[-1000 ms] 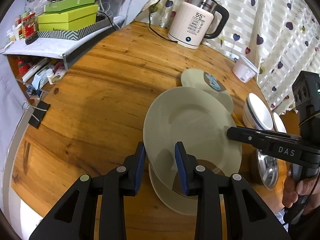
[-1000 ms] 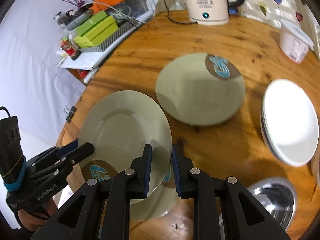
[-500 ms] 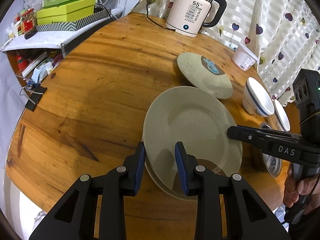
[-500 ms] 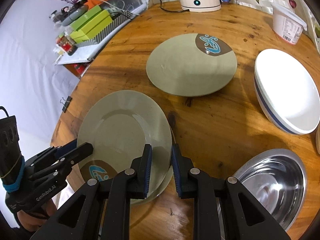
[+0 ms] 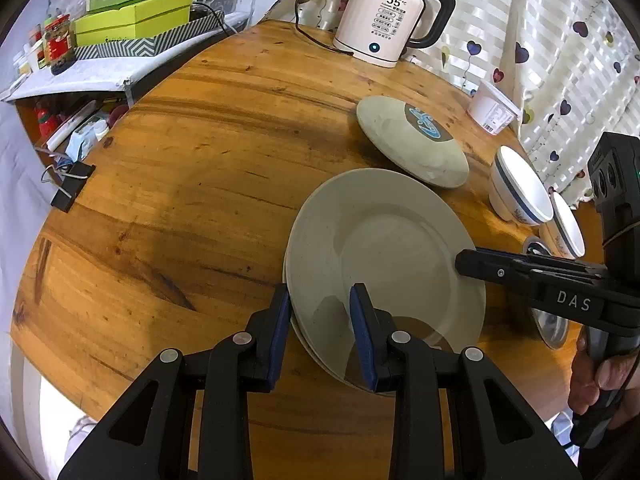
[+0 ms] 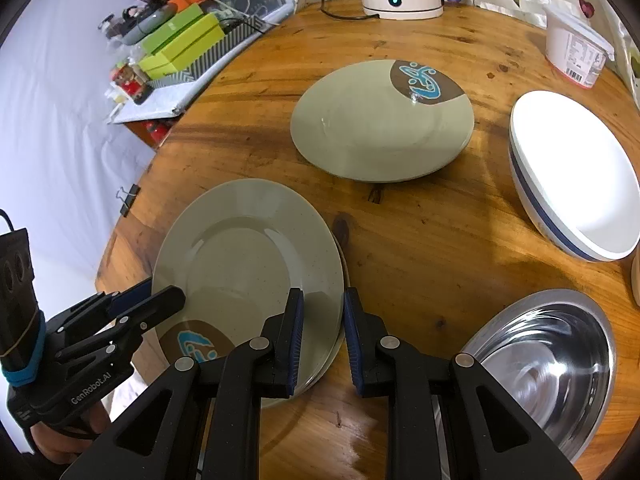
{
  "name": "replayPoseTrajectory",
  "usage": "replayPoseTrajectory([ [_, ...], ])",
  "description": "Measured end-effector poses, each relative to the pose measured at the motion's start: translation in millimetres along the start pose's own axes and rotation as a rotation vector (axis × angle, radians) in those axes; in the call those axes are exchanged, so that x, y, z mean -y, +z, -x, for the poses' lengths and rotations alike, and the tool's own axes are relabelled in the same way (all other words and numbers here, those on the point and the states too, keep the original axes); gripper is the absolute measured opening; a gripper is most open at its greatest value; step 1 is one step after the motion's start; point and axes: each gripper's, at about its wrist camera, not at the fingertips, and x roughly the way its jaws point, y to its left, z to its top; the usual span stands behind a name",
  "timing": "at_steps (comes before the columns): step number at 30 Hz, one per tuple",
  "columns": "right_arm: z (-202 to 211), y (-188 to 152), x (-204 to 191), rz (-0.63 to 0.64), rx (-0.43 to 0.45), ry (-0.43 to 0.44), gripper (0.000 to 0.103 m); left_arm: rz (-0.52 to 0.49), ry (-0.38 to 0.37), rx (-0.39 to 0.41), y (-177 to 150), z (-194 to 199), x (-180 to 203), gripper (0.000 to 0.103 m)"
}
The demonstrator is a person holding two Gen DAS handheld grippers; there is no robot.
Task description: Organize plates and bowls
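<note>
- Lowered since a second ago, the top plate (image 5: 384, 248) now sits almost flush on the plate under it, where earlier a clear gap showed between the two; the stack (image 6: 248, 264) looks all but made.
- Both tools have stayed on the rim through the descent: the left tool (image 5: 318, 320) straddles the near edge with one finger over the plate and one outside it, jaws apart and seemingly not pressing; the right tool (image 6: 322, 324) straddles the opposite edge the same way, with a visible gap to the rim.
- My guess is that the plate is released or about to be, so the next move would be backing both tools off.
- Each plate is pale grey-green and glossy, with a brown patch and a blue motif near one edge.
- A third matching plate (image 6: 382, 126) lies apart toward the kettle (image 5: 386, 20).
- Two white bowls with blue bands (image 5: 520, 192) and a steel bowl (image 6: 540, 368) wait on the right of the wooden bench (image 5: 180, 160), still unsorted.
</note>
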Motion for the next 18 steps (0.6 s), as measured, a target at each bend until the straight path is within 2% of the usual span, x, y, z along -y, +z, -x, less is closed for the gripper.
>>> replayPoseTrajectory([
  [18,-2.7,-0.3,-8.2,0.038,0.007,-0.034,0.022,-0.012,0.013,0.002,-3.9,1.7,-0.1,0.031],
])
